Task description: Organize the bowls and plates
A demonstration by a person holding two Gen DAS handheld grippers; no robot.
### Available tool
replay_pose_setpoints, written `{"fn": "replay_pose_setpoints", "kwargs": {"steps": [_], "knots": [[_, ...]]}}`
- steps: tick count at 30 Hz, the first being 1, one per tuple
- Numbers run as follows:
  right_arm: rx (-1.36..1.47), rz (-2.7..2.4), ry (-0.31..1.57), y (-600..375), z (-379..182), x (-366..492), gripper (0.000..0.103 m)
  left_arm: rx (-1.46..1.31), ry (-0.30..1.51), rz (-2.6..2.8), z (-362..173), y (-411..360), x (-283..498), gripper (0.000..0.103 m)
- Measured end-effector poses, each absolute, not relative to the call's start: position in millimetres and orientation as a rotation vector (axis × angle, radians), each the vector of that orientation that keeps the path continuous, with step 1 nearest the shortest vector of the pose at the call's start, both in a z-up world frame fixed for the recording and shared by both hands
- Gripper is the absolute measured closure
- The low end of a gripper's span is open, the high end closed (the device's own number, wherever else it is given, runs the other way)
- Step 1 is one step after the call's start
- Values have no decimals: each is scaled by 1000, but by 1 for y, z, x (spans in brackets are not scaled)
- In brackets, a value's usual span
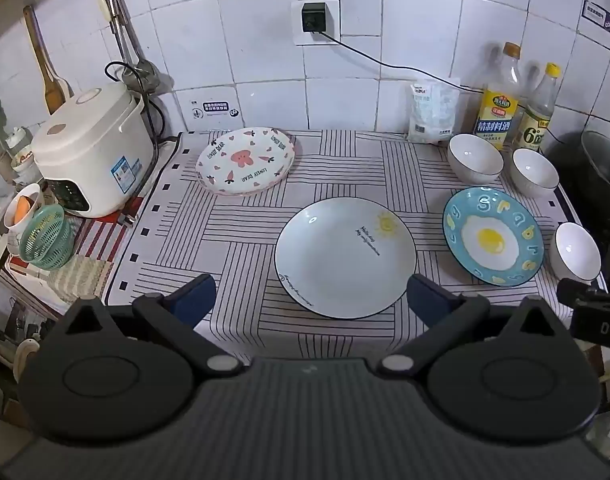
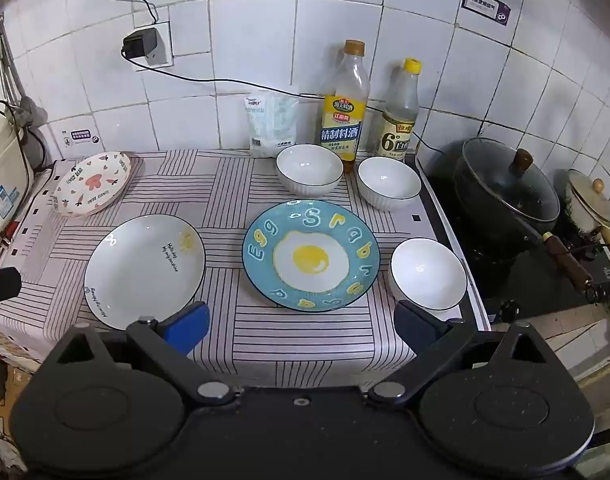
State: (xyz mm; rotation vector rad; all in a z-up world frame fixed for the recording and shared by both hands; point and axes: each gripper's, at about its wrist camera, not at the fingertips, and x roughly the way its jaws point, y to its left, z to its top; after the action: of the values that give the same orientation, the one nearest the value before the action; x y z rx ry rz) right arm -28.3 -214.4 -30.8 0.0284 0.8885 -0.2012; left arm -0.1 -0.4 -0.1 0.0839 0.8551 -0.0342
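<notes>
Three plates lie on the striped cloth: a pink-patterned plate (image 1: pixel 245 160) (image 2: pixel 93 183) at the back left, a white plate with a sun (image 1: pixel 345 252) (image 2: pixel 145 270) in the middle, and a blue fried-egg plate (image 1: pixel 493 237) (image 2: pixel 311 255) to the right. Three white bowls stand near them: two at the back (image 1: pixel 475 159) (image 1: pixel 533 172) (image 2: pixel 309 169) (image 2: pixel 389 183) and one at the front right (image 1: pixel 577 252) (image 2: pixel 428 274). My left gripper (image 1: pixel 311 300) is open and empty before the sun plate. My right gripper (image 2: pixel 301 326) is open and empty before the egg plate.
A rice cooker (image 1: pixel 93 152) and a green basket (image 1: pixel 47 240) stand left. Two bottles (image 2: pixel 345 108) (image 2: pixel 399 116) and a white bag (image 2: pixel 271 124) line the tiled wall. A black lidded pot (image 2: pixel 505 188) sits on the stove to the right. A cable runs along the wall.
</notes>
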Motion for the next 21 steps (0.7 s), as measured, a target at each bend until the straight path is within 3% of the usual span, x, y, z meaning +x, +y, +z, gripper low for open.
{"fn": "replay_pose_setpoints", "kwargs": {"steps": [21], "knots": [[36, -183, 882, -213, -38, -34, 3, 66, 868, -95, -18, -9, -19, 1]]}}
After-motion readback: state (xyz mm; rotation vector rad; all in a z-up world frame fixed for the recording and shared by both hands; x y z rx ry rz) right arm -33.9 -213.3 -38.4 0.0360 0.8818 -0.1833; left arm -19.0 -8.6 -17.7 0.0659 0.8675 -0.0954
